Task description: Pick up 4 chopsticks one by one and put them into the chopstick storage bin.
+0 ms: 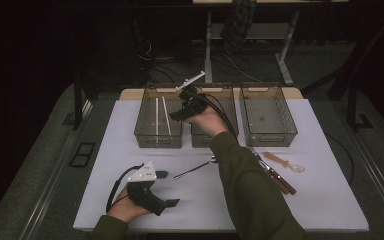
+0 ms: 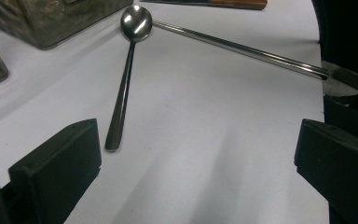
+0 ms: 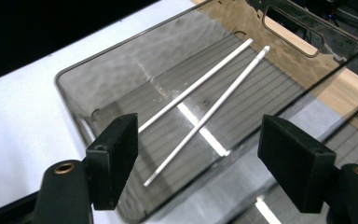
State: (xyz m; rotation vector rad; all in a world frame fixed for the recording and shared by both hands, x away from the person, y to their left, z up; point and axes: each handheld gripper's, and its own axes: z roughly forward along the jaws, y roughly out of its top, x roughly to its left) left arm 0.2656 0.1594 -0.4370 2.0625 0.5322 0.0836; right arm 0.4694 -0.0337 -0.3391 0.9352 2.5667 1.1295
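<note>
Sorting cutlery: right tongs [image 3: 200, 163], apart and empty, hang above the white chopsticks [image 3: 205, 109] in the left bin [image 1: 145, 131]; left tongs [image 2: 196, 163], apart, face the spoon [image 2: 126, 74], likely next.

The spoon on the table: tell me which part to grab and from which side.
Grip the spoon by its slim handle near the middle, coming straight down with the left tongs, which sit open just before its handle end. It lies flat, so close across the handle's narrow width; the bowl is broader and rounded.

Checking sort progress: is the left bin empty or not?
Not empty. The left bin holds two white sticks lying on its floor, crossing each other in the right gripper view. The right claw above it holds nothing.
</note>
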